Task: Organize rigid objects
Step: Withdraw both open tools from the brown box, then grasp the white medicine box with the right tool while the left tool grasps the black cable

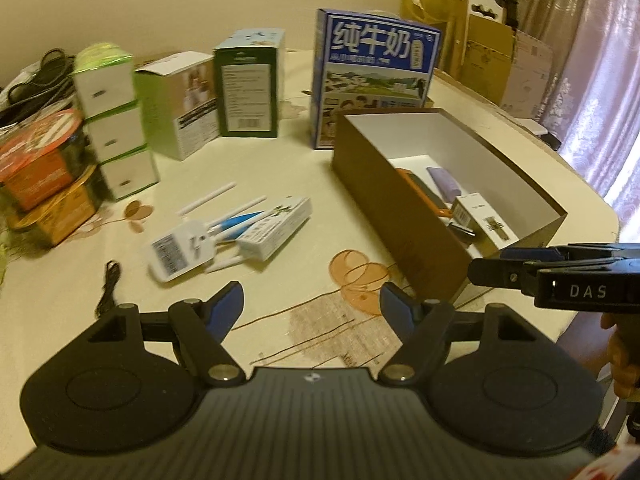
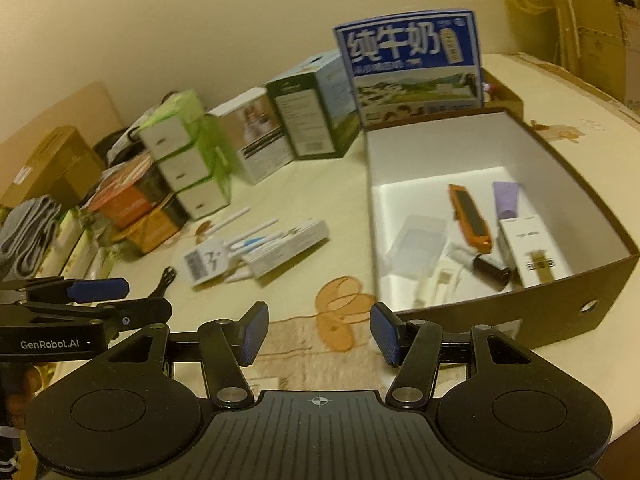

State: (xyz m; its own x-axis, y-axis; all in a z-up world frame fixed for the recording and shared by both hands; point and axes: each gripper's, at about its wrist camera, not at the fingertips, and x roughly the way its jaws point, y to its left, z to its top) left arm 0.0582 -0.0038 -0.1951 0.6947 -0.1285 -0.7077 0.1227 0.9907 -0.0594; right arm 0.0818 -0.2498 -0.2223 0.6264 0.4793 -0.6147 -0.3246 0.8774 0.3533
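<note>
Left hand-held gripper (image 1: 311, 303) and right hand-held gripper (image 2: 319, 333): jaws apart, nothing between them, above the counter (image 1: 280, 168). Brown box (image 2: 500, 320) holds small items.

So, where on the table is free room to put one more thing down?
Free: the cloth between the milk carton, the brown box and the white packs; also the near strip before both grippers. Crowded: the left edge with stacked boxes, and the box's near right corner.
</note>
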